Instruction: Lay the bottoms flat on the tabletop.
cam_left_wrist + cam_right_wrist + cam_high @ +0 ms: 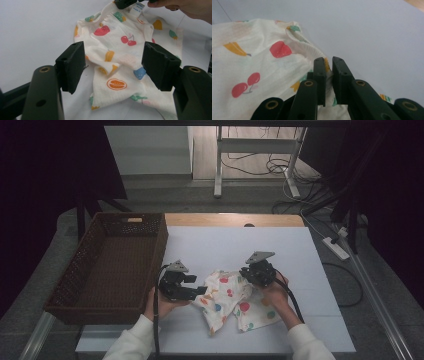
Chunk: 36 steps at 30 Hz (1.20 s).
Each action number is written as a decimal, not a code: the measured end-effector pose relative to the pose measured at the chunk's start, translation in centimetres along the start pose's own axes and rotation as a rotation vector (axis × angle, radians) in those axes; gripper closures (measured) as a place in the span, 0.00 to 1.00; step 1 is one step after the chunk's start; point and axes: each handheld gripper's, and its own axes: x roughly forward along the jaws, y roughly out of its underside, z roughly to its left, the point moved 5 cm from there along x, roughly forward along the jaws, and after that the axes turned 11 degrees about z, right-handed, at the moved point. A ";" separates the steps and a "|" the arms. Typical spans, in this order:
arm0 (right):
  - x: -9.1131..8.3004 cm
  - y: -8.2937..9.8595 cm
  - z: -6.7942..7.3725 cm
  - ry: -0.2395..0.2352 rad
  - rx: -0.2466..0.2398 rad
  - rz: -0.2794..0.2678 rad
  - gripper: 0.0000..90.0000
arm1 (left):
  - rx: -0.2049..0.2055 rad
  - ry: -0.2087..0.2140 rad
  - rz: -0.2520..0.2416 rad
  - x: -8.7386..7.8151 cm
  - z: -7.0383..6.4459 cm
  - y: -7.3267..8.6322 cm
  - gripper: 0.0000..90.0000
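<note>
One garment (230,297) lies on the table (300,265), one wicker basket (107,265) stands at the table's left edge, and two grippers work at the cloth. The garment is a small cream piece printed with cherries, red apples, orange slices and green and blue shapes; it is crumpled, with a ribbed edge and a white label (137,8) near that edge. It sits near the middle of the table, toward the near side, just right of the basket. Its long axis runs roughly from far left to near right, the ribbed edge at the far end. The left gripper (113,60) hangs over the garment's left part with its jaws spread wide, holding nothing. The right gripper (329,65) has its jaws pinched together on the ribbed edge.
</note>
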 end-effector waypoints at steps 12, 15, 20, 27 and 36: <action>-0.1 -2.7 -0.5 0.015 -0.009 -0.029 0.92 | 0.003 -0.001 0.002 0.1 -0.1 0.0 0.38; 0.4 -3.7 -0.6 0.011 -0.006 -0.034 0.92 | 0.003 -0.003 0.001 0.0 0.0 0.0 0.38; 1.6 -4.9 -0.7 0.012 -0.006 -0.031 0.92 | 0.001 -0.004 0.001 0.0 0.1 0.1 0.38; 2.4 -5.5 -1.1 -0.008 0.064 -0.056 0.71 | -0.004 -0.002 0.001 0.0 0.2 0.1 0.38; -1.1 -3.3 -2.1 0.001 0.127 -0.094 0.62 | -0.005 -0.004 0.000 -0.1 0.3 0.2 0.38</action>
